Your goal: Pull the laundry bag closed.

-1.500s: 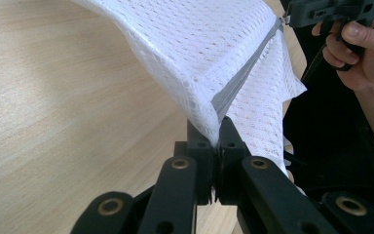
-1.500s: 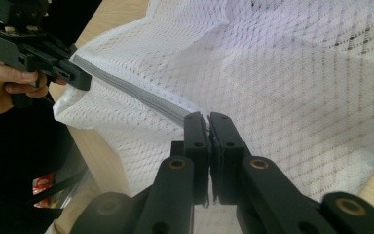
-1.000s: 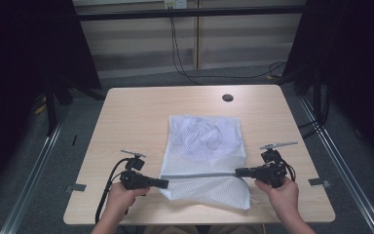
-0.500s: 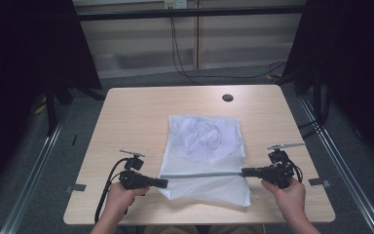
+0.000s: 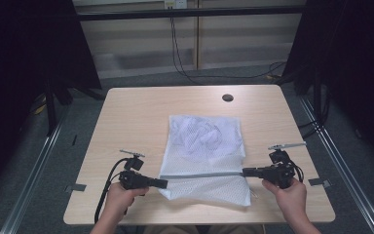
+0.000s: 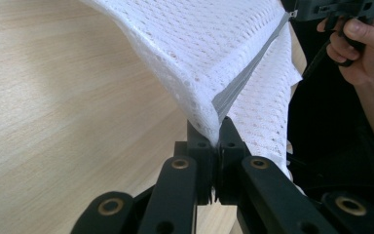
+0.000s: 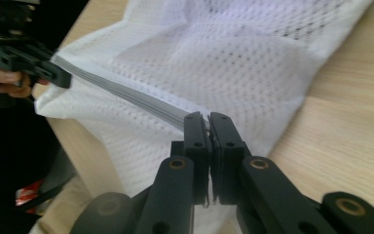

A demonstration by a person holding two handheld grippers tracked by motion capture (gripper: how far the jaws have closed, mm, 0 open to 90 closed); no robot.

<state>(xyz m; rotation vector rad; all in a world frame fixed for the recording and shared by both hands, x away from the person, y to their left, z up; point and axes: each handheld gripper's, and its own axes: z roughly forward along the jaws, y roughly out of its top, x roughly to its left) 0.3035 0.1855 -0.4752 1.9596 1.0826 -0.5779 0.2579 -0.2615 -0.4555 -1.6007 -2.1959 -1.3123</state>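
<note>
This looks like a lab recording station, not a home or a shop. The plain light-wood worktop [image 5: 141, 122] stands alone on grey carpet tiles [image 5: 44, 195], with a round cable grommet [image 5: 227, 97] set in it near the far edge. Black curtains [image 5: 24, 58] hang on both sides of the worktop and shut it in. Metal rails [image 5: 34, 170] run along the floor left and right of it. Beyond its far edge, black cables [image 5: 177, 48] drop from a wall socket [image 5: 175, 4] down a pale panelled wall [image 5: 136, 44], under a dark crossbar [image 5: 190, 13].
</note>
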